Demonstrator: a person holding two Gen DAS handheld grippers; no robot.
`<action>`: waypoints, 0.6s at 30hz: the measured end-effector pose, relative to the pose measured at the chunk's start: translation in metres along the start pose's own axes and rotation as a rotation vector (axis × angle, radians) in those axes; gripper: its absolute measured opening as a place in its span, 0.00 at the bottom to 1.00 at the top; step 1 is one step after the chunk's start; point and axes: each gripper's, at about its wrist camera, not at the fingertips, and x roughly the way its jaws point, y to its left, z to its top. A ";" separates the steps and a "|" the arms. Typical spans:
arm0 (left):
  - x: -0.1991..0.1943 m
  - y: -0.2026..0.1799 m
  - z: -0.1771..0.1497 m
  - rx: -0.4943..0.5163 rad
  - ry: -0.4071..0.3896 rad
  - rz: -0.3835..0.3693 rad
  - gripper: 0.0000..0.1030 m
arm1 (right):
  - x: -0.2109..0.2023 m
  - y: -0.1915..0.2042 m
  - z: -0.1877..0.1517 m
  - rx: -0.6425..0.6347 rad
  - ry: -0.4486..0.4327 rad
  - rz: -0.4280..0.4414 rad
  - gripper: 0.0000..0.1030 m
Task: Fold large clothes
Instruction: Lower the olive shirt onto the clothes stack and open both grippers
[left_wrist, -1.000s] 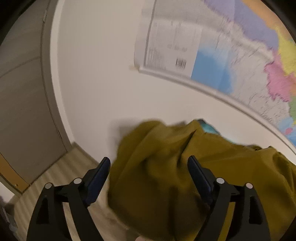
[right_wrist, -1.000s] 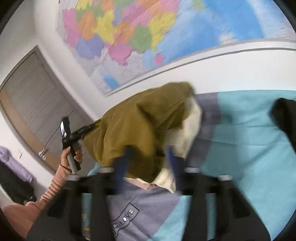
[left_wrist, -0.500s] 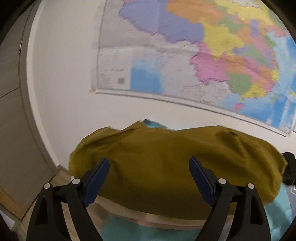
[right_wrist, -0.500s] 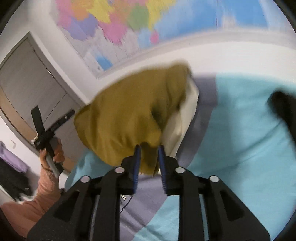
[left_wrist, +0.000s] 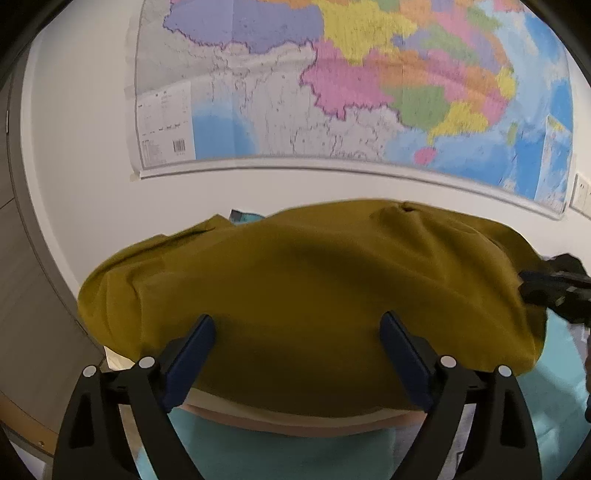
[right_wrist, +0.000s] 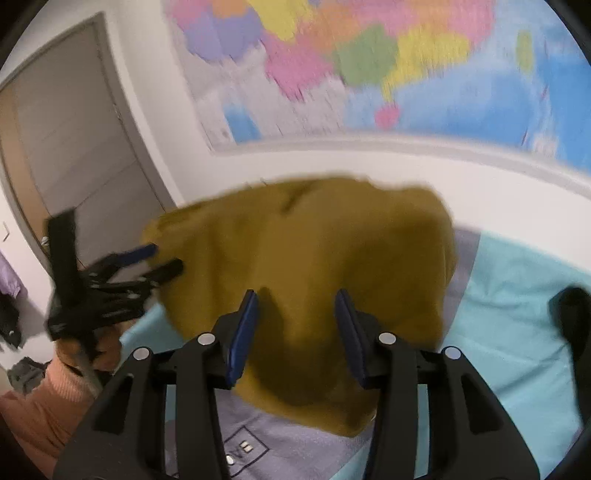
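At far left, a grey door (right_wrist: 74, 122) stands beside the white wall; next to it we hold the left hand-held gripper (left_wrist: 297, 354), its blue-padded fingers (left_wrist: 192, 354) spread wide with nothing between them. Ahead of it, the mustard-yellow garment (left_wrist: 314, 295) lies bunched in a broad mound on a bed covered in a turquoise and grey sheet (right_wrist: 517, 302), a pale lining (left_wrist: 295, 421) showing at its near hem. Further right, our right hand-held gripper (right_wrist: 295, 332) hovers over the same garment (right_wrist: 314, 258), fingers parted and clear of the cloth. A colourful wall map (left_wrist: 351, 81) hangs above, and a dark item (right_wrist: 576, 325) lies at the bed's right edge
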 end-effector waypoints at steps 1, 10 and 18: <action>0.002 0.000 -0.002 0.003 0.007 0.002 0.86 | 0.010 -0.006 -0.003 0.022 0.022 0.003 0.41; 0.001 0.001 -0.004 -0.034 0.031 0.009 0.87 | 0.002 -0.012 -0.006 0.039 0.021 0.032 0.45; -0.020 -0.021 -0.013 -0.025 0.025 -0.036 0.91 | -0.012 0.019 -0.024 -0.116 -0.009 -0.028 0.49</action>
